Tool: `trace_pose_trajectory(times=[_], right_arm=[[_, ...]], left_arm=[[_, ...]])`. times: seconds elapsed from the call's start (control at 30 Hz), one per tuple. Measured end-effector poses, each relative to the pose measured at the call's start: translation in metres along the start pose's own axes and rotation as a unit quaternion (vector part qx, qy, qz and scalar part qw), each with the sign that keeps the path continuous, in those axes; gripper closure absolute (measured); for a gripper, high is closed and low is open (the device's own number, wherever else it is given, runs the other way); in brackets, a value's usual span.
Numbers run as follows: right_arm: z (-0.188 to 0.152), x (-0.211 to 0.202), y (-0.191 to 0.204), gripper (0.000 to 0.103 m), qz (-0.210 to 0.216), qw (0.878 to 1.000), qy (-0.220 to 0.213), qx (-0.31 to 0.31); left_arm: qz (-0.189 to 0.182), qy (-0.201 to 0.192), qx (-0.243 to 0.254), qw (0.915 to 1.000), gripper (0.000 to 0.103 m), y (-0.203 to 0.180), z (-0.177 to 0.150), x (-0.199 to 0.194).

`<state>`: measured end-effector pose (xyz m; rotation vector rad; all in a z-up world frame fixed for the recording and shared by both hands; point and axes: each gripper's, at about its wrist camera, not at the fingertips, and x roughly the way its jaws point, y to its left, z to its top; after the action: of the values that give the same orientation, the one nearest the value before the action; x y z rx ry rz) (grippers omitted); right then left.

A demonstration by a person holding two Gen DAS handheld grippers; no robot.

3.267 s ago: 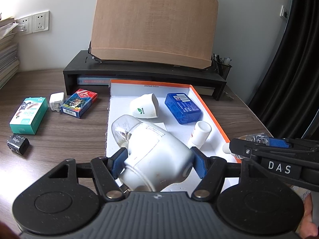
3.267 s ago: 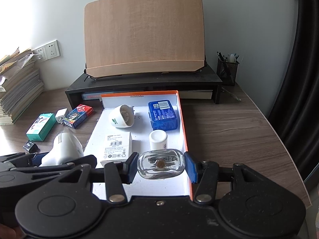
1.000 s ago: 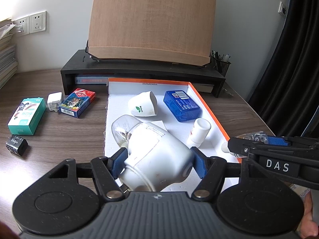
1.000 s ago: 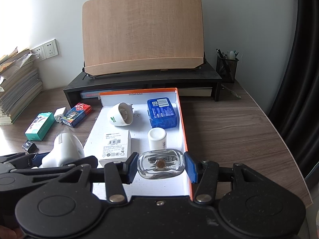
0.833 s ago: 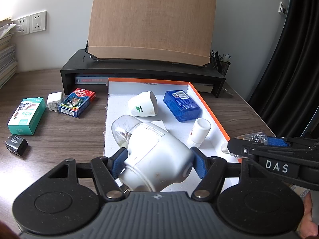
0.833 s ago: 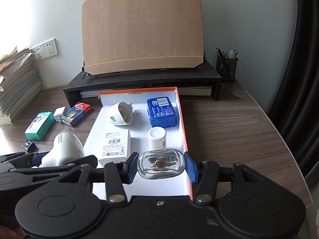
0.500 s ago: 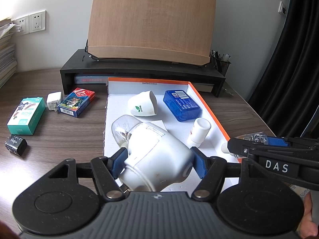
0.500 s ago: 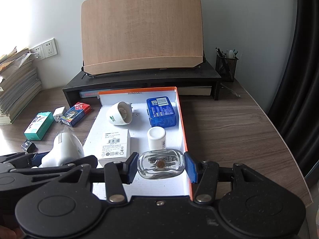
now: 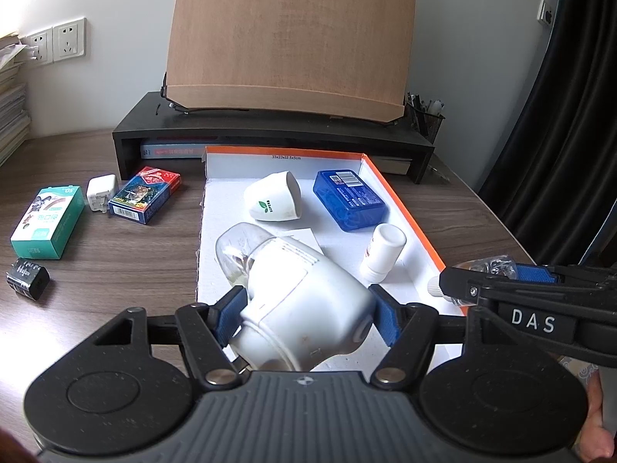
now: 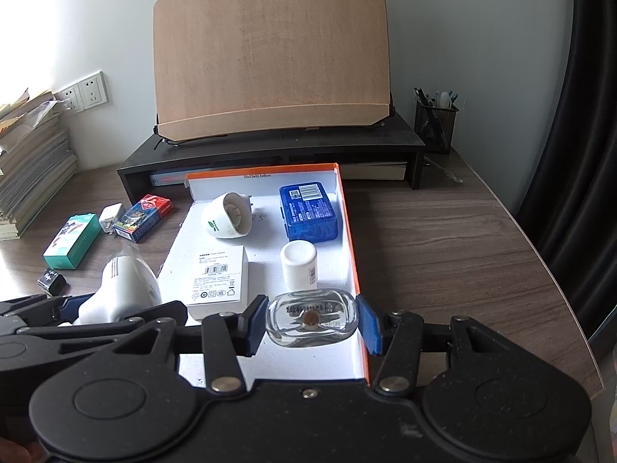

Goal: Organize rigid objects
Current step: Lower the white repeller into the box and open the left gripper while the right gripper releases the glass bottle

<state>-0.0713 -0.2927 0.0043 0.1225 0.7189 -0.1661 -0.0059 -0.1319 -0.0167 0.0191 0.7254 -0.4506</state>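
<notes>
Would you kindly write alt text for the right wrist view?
The right gripper clamps a clear glass bottle over an orange-edged box holding a cup, blue case and white cartons; left, the other gripper holds a white bulb.

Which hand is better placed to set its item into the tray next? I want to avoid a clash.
Probably the right: its gripper holds the glass bottle over bare tray floor. The left gripper holds the bulb at the tray's left edge, above a white box.
</notes>
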Motion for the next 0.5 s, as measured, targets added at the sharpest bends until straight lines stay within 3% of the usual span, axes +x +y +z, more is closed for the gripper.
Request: trace_pose_trajectory(times=[0.5], right_arm=[[-0.002, 0.012, -0.003, 0.042, 0.004, 1.000, 0.021, 0.004]], left_arm=[[0.001, 0.015, 0.004, 0.9999, 0.033, 0.001, -0.002, 0.010]])
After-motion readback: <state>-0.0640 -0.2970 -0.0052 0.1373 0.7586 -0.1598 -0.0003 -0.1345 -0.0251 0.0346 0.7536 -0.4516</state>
